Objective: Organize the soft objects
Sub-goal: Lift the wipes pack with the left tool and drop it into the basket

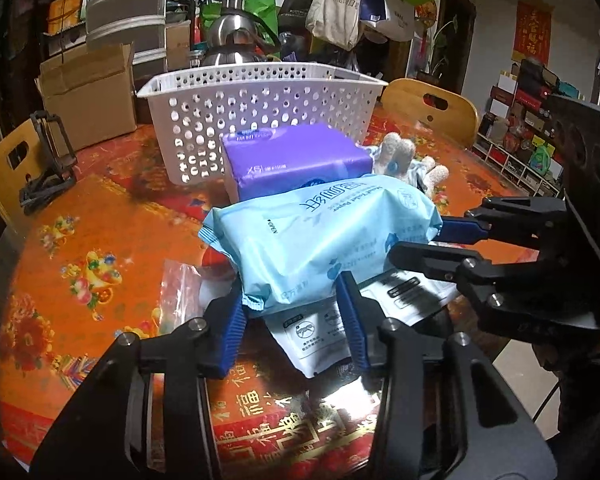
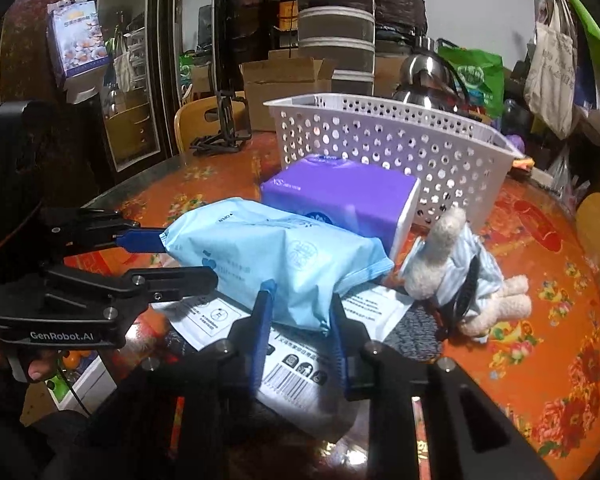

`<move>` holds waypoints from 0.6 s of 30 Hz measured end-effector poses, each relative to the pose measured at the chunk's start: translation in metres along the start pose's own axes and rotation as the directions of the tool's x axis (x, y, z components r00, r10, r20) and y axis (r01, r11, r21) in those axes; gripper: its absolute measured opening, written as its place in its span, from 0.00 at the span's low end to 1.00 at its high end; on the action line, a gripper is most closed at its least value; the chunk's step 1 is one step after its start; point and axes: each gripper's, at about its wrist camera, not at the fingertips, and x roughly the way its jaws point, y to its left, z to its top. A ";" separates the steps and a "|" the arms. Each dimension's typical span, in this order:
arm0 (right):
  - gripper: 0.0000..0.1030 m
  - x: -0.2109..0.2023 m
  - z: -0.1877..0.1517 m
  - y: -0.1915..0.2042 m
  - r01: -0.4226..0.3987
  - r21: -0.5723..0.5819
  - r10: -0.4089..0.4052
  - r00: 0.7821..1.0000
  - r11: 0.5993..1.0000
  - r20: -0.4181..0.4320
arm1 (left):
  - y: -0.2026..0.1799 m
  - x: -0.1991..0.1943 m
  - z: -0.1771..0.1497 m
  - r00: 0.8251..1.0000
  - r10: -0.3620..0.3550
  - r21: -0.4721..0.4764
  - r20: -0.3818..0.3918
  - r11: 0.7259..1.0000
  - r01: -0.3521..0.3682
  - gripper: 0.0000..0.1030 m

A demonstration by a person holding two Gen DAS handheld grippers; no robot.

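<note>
Left wrist view: the light blue wipes pack is clamped at its near end by the left claw, blue pads pressed into the wrapper. The right claw is closed on the pack's right end. It's held just above the white pouches near the counter's near edge, with the purple tissue pack and white basket behind. The pack looks light, squishy and a bit slick, so the sealed ends are probably the safest grip.

Right wrist view: the same pack is pinched between the right claw's pads; the left claw comes in level from the left. A plush toy is lying just right of it.
</note>
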 end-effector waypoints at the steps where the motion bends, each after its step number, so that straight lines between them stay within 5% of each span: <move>1: 0.24 -0.002 0.001 0.001 0.004 -0.005 -0.004 1.000 1.000 0.005 | -0.001 -0.004 0.002 1.000 0.002 0.001 0.008 1.000 -0.002 0.40; 9: 0.24 -0.034 0.026 0.005 0.048 -0.034 -0.045 0.995 0.998 0.092 | -0.012 -0.038 0.039 0.996 0.025 0.028 0.090 0.999 -0.028 0.40; 18: 0.24 -0.049 0.109 -0.031 0.111 -0.066 -0.099 0.980 0.992 0.172 | -0.001 -0.033 0.145 0.988 0.019 0.032 0.156 0.999 -0.024 0.40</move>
